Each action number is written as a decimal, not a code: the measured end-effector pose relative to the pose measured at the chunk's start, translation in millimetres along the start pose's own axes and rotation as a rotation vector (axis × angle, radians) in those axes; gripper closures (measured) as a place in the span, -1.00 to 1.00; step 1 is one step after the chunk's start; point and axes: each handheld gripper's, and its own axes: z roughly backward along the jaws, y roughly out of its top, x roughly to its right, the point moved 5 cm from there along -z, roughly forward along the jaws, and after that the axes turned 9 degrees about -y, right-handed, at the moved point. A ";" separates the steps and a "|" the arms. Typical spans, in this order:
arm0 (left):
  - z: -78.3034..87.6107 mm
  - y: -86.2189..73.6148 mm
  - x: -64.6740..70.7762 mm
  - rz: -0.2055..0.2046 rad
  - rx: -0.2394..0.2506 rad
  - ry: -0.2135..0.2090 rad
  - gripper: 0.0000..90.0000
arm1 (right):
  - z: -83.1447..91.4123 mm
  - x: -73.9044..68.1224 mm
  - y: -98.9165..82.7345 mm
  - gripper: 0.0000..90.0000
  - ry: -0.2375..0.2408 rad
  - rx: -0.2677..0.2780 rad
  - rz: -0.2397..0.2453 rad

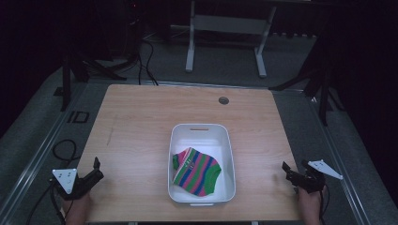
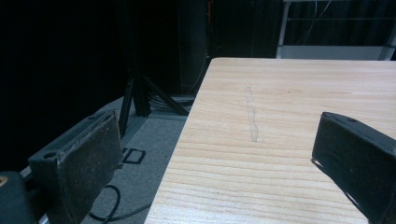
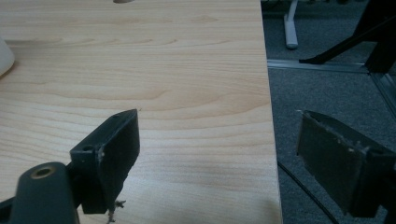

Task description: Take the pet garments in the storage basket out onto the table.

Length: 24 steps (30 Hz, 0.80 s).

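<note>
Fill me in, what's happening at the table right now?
A person holds a gripper in each hand at the near corners of the wooden table. The left gripper and right gripper both stand open with nothing between the jaws. A striped sock lies folded in the white bin at the middle, untouched by either gripper.

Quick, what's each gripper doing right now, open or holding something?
Left gripper: open, holding nothing.
Right gripper: open, holding nothing.

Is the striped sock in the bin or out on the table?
In. The striped sock lies flat inside the white bin, within its walls; both grippers sit apart from it at the table edges.
</note>
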 end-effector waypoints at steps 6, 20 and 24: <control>-0.1 0.0 -0.9 0.006 -0.002 0.000 -0.96 | 2.2 -1.4 0.1 -0.68 -0.002 0.020 0.012; -0.3 -0.1 -0.9 0.006 -0.004 -0.009 -0.96 | 0.6 -20.8 -11.1 -0.71 0.360 -0.240 0.250; -0.6 -0.1 -0.8 0.005 -0.006 -0.009 -0.96 | 4.6 -29.5 -10.1 -0.71 0.420 -0.260 0.290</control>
